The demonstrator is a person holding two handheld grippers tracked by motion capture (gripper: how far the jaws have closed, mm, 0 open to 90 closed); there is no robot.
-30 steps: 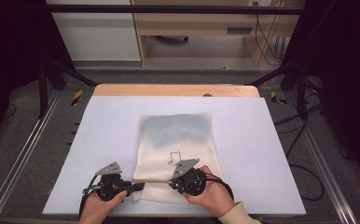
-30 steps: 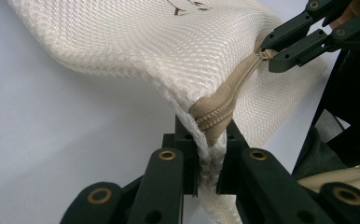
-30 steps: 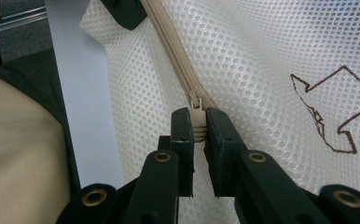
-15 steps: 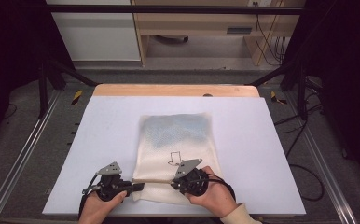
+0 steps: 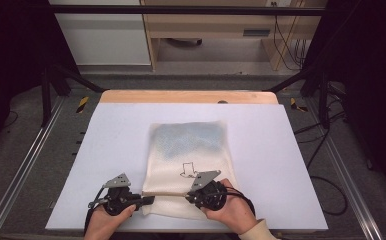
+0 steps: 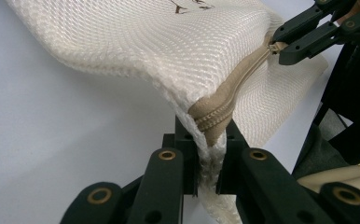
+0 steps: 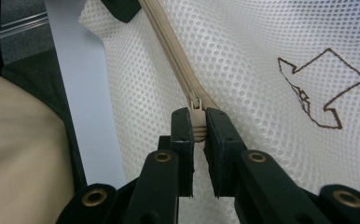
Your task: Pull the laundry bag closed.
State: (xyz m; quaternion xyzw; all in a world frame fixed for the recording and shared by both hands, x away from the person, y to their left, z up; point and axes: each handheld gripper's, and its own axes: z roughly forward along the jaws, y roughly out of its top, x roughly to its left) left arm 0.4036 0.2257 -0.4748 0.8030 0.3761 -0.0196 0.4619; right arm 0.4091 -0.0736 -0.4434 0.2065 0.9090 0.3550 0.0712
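Both my grippers clamp the cream mesh zip pouch (image 5: 188, 165).
My left gripper (image 6: 208, 154), held level, pinches the pouch's corner beside the beige zipper (image 6: 234, 91); my right gripper (image 7: 197, 135) pinches the zipper's pull tab (image 7: 197, 122).

White table top (image 5: 121, 150) with a bare wooden strip (image 5: 188, 96) along its far edge; small dark spot (image 5: 222, 102) on that strip, maybe a hole, too small to tell. Metal rails (image 5: 26, 167) run down both sides of the table. Grey carpet floor (image 5: 221, 80) beyond. Yellow-black striped markers (image 5: 82, 104) near the far left and far right (image 5: 294, 103) corners. White cabinet (image 5: 101, 37) at back left, wooden shelf unit (image 5: 211, 30) beside it, cables (image 5: 283, 42) hanging at its right. Black frame bar (image 5: 181, 10) across the top.
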